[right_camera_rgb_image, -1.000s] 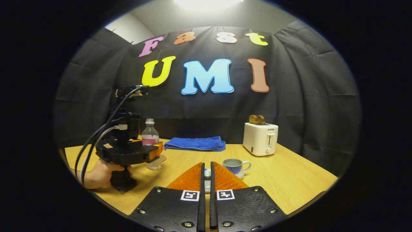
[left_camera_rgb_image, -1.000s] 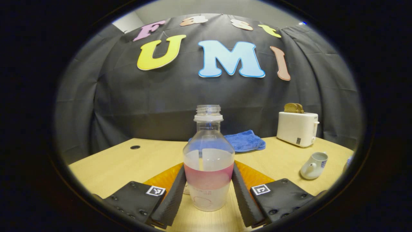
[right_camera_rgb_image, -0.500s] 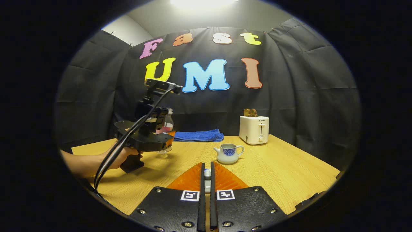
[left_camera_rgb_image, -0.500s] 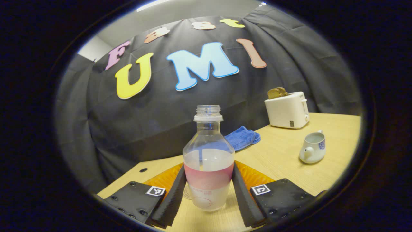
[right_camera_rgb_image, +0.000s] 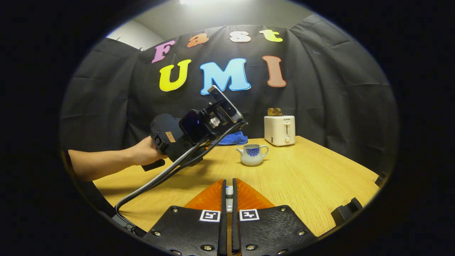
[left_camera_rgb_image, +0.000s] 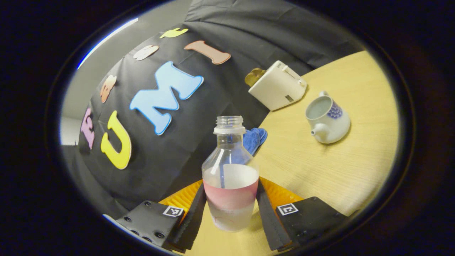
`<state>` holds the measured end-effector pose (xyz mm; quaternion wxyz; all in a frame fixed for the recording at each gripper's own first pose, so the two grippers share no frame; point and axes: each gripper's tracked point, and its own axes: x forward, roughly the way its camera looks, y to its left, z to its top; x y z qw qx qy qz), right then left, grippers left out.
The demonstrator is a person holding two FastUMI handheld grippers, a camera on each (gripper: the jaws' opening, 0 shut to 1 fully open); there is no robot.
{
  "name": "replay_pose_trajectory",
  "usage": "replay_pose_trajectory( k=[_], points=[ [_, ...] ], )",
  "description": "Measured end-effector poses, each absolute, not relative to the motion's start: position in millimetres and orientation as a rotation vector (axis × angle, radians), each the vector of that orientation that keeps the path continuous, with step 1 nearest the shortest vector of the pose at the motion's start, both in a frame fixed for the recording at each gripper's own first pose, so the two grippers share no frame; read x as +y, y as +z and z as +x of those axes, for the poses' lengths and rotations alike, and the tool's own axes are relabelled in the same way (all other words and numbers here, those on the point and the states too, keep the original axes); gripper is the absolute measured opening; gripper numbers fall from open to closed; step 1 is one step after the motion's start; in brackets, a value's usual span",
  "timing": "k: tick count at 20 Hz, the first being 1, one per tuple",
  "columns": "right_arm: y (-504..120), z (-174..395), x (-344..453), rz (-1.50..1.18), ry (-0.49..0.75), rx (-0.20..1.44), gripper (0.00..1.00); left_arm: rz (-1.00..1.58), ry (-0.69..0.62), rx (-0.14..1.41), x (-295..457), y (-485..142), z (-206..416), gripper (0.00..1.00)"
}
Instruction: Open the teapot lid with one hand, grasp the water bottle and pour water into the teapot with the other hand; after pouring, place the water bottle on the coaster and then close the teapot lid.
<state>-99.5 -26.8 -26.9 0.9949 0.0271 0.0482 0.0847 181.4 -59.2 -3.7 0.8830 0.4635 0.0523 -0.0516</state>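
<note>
Uncapped water bottle (left_camera_rgb_image: 230,177) clamped by left gripper (left_camera_rgb_image: 230,209), lower centre; open teapot (left_camera_rgb_image: 327,119) seen upper right. Lid knob (right_camera_rgb_image: 229,192) pinched by right gripper (right_camera_rgb_image: 229,193).

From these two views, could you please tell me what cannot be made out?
- Bottle: in the right gripper view, hidden behind the left claw's body.
- Lid: a sliver shows between the right claw's shut fingers.
- Teapot's water level: too small in the right gripper view.

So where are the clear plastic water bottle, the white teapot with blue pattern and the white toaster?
Clear plastic water bottle (left_camera_rgb_image: 230,177), left gripper view, its body.
White teapot with blue pattern (right_camera_rgb_image: 252,156), right gripper view, its belly.
White toaster (right_camera_rgb_image: 279,125), right gripper view, its front.
</note>
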Motion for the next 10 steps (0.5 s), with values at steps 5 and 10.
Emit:
replay_pose_trajectory(
  k=[5,10],
  points=[
    [-30.2,-98.3,-33.1,0.064,0.157,0.101,0.05,1.134,-0.152,0.112,-84.6,-6.3,190.2,0.87],
    [-31.7,-97.5,-36.5,0.069,0.154,0.105,0.05,1.281,-0.172,0.103,-101.0,-8.5,198.2,0.86]
  ],
)
